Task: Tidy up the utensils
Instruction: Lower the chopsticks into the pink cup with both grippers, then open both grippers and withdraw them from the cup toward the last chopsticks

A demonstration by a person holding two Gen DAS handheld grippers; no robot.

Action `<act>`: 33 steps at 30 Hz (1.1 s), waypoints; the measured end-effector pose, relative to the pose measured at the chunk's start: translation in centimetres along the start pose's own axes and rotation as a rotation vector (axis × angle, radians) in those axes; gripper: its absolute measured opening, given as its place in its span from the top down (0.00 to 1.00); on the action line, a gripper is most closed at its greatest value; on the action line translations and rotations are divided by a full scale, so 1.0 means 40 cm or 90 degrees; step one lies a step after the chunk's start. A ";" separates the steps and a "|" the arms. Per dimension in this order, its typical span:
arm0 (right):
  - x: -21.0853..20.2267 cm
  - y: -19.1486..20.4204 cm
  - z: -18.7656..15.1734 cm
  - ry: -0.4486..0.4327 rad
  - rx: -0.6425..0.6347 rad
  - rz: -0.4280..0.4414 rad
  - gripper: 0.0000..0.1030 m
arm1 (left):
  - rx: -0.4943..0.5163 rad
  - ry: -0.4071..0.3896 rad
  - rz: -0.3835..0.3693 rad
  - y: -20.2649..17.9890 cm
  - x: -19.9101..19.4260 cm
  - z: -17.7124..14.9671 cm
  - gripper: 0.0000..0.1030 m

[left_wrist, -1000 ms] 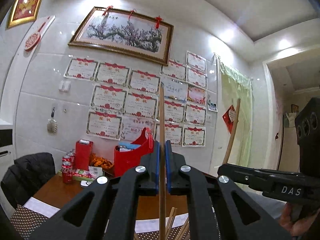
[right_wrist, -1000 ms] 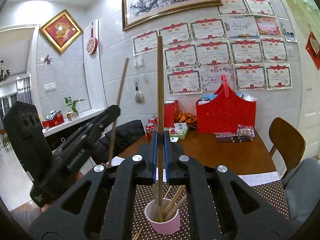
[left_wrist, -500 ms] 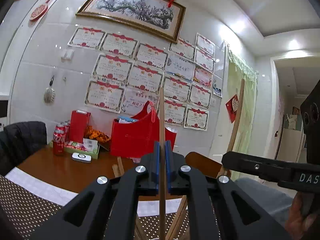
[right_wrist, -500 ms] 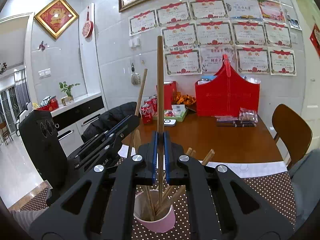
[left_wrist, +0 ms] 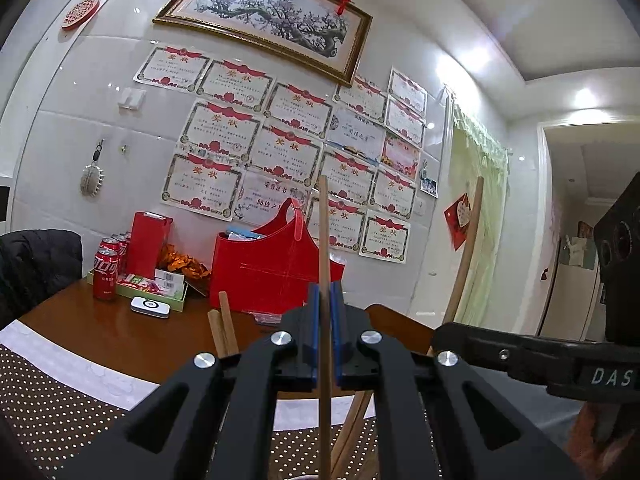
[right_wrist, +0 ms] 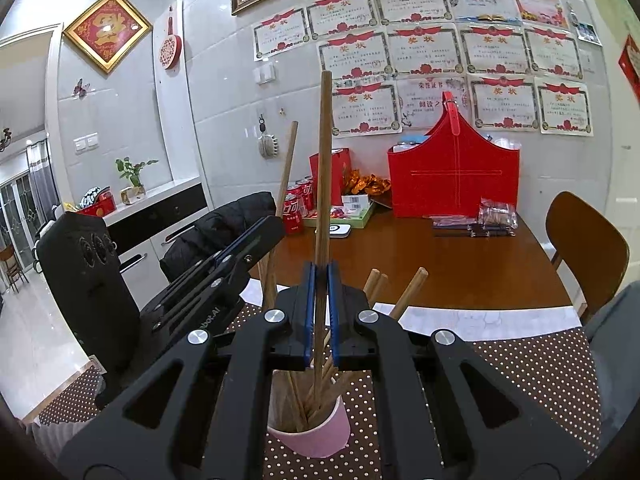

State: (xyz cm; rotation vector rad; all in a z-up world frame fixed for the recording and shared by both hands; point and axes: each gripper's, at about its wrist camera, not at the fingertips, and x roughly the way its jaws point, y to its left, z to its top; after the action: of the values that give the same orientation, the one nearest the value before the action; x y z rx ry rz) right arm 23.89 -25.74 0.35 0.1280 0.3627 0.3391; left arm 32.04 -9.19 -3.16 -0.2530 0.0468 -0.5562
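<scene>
A pink cup (right_wrist: 310,432) stands on the dotted placemat (right_wrist: 532,376) and holds several wooden chopsticks (right_wrist: 408,292). My right gripper (right_wrist: 320,312) is shut on an upright chopstick (right_wrist: 323,168) whose lower end is inside the cup. My left gripper (left_wrist: 326,332) is shut on another upright chopstick (left_wrist: 323,232); its lower end drops out of view below. In the right wrist view the left gripper (right_wrist: 256,240) sits just left of the cup with its chopstick (right_wrist: 286,168). In the left wrist view the right gripper (left_wrist: 520,356) is at the right with its chopstick (left_wrist: 466,252).
A red basket (right_wrist: 454,176), cola cans (right_wrist: 294,208), a red box (left_wrist: 148,240), a green tray (left_wrist: 160,284) and snack packets (right_wrist: 496,212) sit at the far side of the brown table (right_wrist: 440,264). A wooden chair (right_wrist: 584,240) stands right, a black jacket (right_wrist: 224,228) left.
Both grippers have moved down towards the cup with their chopsticks. The right chopstick's lower end now sits deeper in the cup, and the left gripper has come closer beside it.
</scene>
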 end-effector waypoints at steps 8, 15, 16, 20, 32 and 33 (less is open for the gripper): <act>0.002 -0.009 -0.016 0.007 0.007 0.005 0.94 | 0.001 0.019 0.014 0.008 0.008 -0.042 0.95; 0.009 -0.020 -0.032 0.016 0.014 0.010 0.93 | 0.010 0.029 0.017 0.009 0.000 -0.069 0.95; 0.010 -0.019 -0.035 0.018 0.013 0.011 0.94 | 0.010 0.032 0.018 0.010 -0.003 -0.076 0.95; 0.013 -0.017 -0.042 0.026 0.011 0.009 0.93 | 0.004 0.041 0.023 0.020 -0.009 -0.097 0.95; 0.000 -0.022 -0.055 0.035 0.046 0.011 0.06 | 0.021 0.085 0.051 0.026 -0.071 -0.110 0.48; -0.013 -0.026 -0.055 0.017 0.055 0.012 0.06 | 0.023 0.083 0.058 0.026 -0.083 -0.104 0.35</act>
State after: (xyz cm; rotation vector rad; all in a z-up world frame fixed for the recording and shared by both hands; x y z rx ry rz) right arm 22.92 -26.76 -1.72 0.2118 0.4027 0.3438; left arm 29.31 -7.51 -7.55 -0.1787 0.1743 -0.4822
